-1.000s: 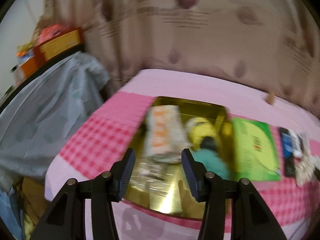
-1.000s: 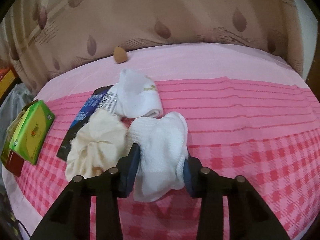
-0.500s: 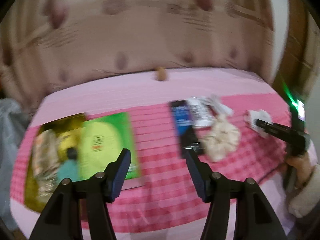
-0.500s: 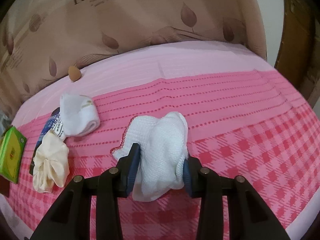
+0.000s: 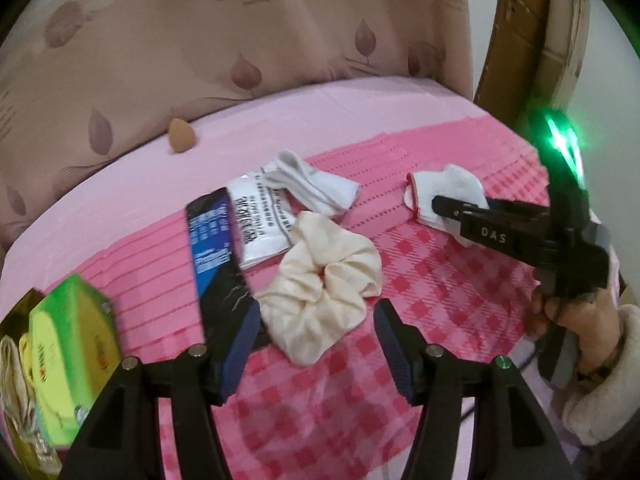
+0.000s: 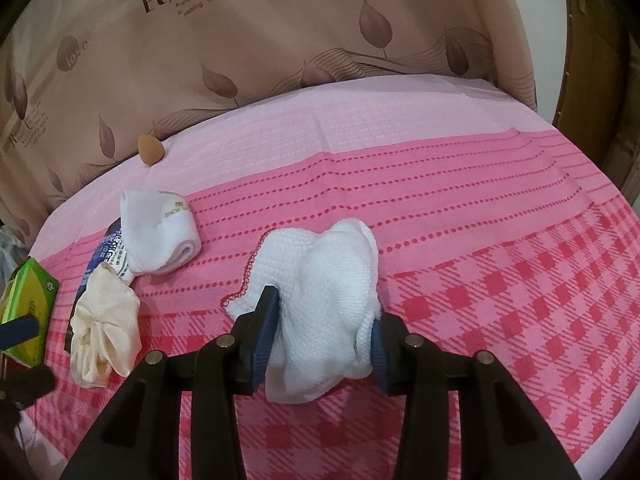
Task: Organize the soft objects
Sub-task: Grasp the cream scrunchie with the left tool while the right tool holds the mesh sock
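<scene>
My right gripper [image 6: 320,332] is shut on a white waffle-knit cloth [image 6: 320,280] with a red edge, held over the pink checked bedspread; it also shows in the left wrist view [image 5: 444,192], with the right gripper [image 5: 440,206] on it. My left gripper [image 5: 316,340] is open and empty, just short of a cream scrunchie [image 5: 320,280], which also shows in the right wrist view [image 6: 104,320]. A folded white sock [image 5: 312,184] [image 6: 160,232] lies beyond it.
A black-and-blue packet [image 5: 212,240] and a white printed sachet [image 5: 256,220] lie beside the scrunchie. A green box [image 5: 72,352] and a gold tray [image 5: 16,400] with soft things stand at the left. A brown sponge [image 5: 180,136] lies by the curtain. A wooden frame [image 5: 520,40] is at right.
My left gripper has swung right from the gold tray to the scrunchie. My right gripper has carried the white cloth to the right, away from the sock and scrunchie.
</scene>
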